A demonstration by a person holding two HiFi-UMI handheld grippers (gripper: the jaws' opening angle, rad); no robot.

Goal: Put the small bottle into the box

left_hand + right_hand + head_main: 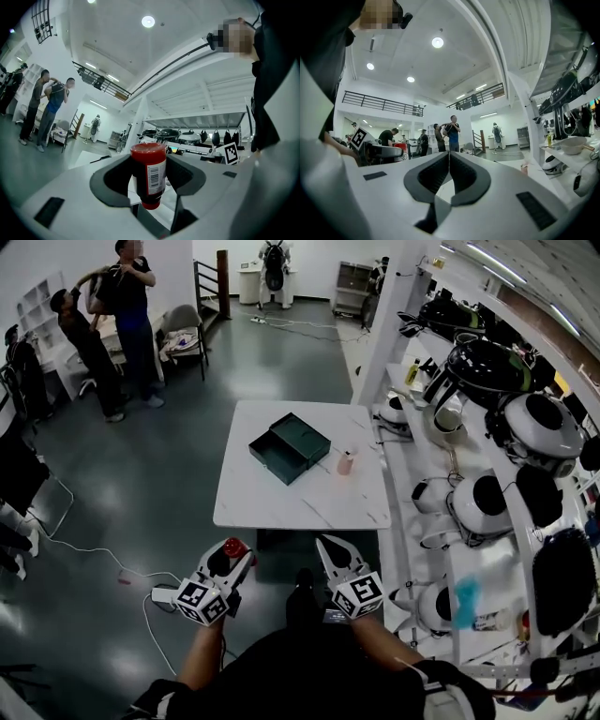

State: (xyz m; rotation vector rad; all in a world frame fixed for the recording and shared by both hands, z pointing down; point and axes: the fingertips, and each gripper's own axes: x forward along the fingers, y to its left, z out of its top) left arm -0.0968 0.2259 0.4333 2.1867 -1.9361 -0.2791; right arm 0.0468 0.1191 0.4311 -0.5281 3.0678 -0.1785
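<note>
In the left gripper view a small red bottle point(148, 180) with a barcode label stands upright between the jaws, and my left gripper point(149, 161) is shut on it. From the head view that gripper point(232, 554) hangs low at the left, short of the white table point(281, 507), with the red bottle's cap point(234, 547) showing. A dark green box point(289, 448) with its drawer pulled out sits on the table's far half. A small pink bottle point(346, 463) stands to its right. My right gripper point(330, 544) is shut with nothing in it, its jaws point(449, 157) pressed together.
White shelving point(441, 521) with black-and-white helmets point(483, 502) runs along the table's right side. Two people point(112, 315) stand at the far left by a chair point(183, 334). A cable and power strip point(161, 594) lie on the grey floor at the left.
</note>
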